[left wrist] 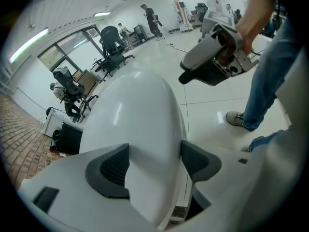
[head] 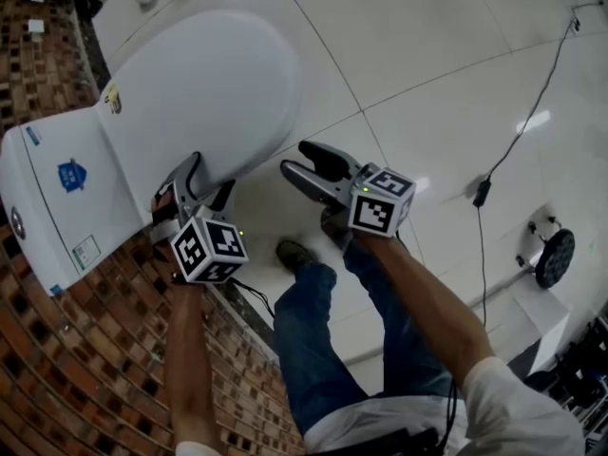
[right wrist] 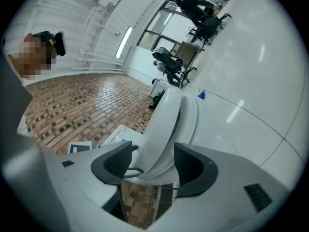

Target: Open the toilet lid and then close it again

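Gripping of the toilet lid (head: 214,88) at its edge by the left gripper (head: 195,177).
The left jaws are closed on the rim of the lid, which lies flat down on the bowl. The right gripper (head: 306,164) is held beside it, its jaws apart and nothing between them. White floor tiles (head: 427,46) are seen around the toilet, and brown brick-pattern tiles (head: 76,369) beside the cistern (head: 57,198). One toilet, two grippers and two marker cubes (head: 209,248) are counted.
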`<state>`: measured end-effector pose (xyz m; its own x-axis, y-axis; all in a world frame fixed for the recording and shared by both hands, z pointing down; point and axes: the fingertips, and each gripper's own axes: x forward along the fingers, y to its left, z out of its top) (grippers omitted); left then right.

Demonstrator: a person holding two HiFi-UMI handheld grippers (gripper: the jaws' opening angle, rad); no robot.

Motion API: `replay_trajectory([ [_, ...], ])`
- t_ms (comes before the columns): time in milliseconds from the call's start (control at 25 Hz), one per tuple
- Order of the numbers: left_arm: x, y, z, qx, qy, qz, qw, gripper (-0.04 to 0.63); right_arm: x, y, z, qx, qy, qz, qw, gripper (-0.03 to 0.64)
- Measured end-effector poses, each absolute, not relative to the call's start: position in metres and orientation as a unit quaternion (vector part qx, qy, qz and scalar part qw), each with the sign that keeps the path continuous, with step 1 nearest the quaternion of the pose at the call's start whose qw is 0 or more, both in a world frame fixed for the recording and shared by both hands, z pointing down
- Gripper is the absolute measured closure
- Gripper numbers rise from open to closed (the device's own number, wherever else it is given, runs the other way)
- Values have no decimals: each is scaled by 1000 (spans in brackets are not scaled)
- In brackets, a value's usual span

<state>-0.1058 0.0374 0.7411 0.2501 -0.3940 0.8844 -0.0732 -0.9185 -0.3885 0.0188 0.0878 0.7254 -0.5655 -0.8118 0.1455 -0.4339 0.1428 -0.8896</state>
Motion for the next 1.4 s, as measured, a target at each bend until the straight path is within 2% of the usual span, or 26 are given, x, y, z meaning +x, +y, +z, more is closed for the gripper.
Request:
replay_trajectory([
  [360,-105,37,735,-787,153,-584,129,258,5,48,727,-428,679,-533,266,348],
  [440,-106,38,734,-787,151,-583,131,258,7,45,728,-431,655,-554,282,431],
  [640,-105,38,726,-789,150,-581,134,245,10,46,717,-433,634,-576,281,451],
  [800,-121,41,699,-783,172,-577,153,245,0,43,679,-425,670,-553,253,462],
  [920,-147,45,655,-786,214,-563,141,245,-19,42,635,-412,712,-525,218,477],
  [1080,-193,56,577,-790,283,-530,119,245,-65,38,566,-394,780,-468,132,506],
  [1240,-246,72,497,-792,359,-487,83,245,-143,30,504,-360,843,-399,26,540],
  [1400,-300,93,436,-787,412,-454,69,245,-223,23,472,-332,876,-347,-52,565],
])
